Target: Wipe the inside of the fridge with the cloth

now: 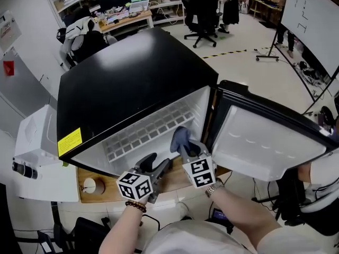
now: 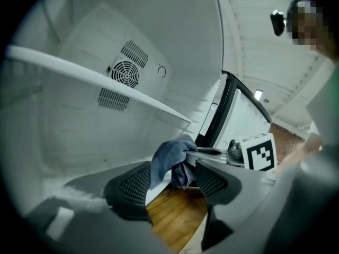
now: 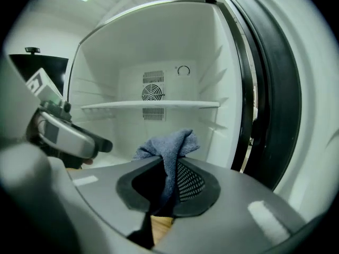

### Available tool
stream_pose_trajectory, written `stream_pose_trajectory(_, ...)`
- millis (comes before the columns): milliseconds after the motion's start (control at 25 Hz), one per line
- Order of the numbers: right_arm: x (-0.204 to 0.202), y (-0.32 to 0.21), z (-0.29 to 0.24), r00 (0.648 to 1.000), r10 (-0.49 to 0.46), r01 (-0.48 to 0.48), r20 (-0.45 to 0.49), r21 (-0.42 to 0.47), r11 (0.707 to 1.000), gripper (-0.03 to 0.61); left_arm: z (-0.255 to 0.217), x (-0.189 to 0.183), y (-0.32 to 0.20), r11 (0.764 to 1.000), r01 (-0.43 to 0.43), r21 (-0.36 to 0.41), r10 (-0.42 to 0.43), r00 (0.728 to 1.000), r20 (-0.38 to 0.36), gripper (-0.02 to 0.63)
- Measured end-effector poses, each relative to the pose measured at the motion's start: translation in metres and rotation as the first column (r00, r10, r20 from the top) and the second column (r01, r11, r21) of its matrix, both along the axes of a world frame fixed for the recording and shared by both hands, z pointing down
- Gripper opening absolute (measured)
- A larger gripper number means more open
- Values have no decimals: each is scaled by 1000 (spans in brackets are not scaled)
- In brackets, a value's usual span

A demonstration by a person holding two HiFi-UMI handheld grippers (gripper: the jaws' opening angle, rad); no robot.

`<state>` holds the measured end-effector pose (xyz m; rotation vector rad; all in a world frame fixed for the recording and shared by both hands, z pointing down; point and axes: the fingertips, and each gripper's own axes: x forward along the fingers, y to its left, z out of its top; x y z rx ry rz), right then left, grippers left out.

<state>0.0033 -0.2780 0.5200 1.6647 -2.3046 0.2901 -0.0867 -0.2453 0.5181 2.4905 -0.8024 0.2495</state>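
A blue cloth (image 1: 180, 138) is held pinched between the closed jaws of the right gripper (image 1: 185, 150) at the mouth of an open black fridge (image 1: 132, 83), in front of its white interior and shelf (image 3: 151, 105). The left gripper (image 1: 158, 164) is seen just beside it over a wooden board (image 1: 177, 180), its jaws spread wide with nothing gripped between them.

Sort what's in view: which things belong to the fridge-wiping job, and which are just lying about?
Job in hand:
fridge, its door open
shelf inside
cloth, clamped in the right gripper
left gripper, open with nothing in it

Lying about:
office chair
whiteboard
desk with clutter
white unit beside the fridge
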Motion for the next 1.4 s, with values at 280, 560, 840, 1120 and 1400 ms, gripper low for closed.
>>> stream_pose_trajectory(280, -14, 32, -37, 986, -165, 166, -21, 84, 982, 45, -17, 25, -1, 984, -129, -122, 95, 963, -252, 328)
stream_pose_trajectory(560, -15, 69, -58, 932, -350, 360, -95, 112, 926, 46, -38, 44, 24, 941, -298, -162, 210, 887, -412, 356)
stream_pose_trajectory(840, -22, 105, -62, 840, -497, 522, -218, 71, 850, 45, -52, 61, 52, 855, -474, -212, 306, 789, -533, 356)
stream_pose_trajectory(1120, -28, 122, -59, 771, -554, 594, -313, 43, 803, 46, -59, 71, 70, 828, -537, -159, 399, 765, -505, 188)
stream_pose_trajectory(1400, -4, 111, -41, 847, -478, 487, -234, -21, 873, 64, -52, 78, 53, 918, -396, -37, 369, 882, -295, 81)
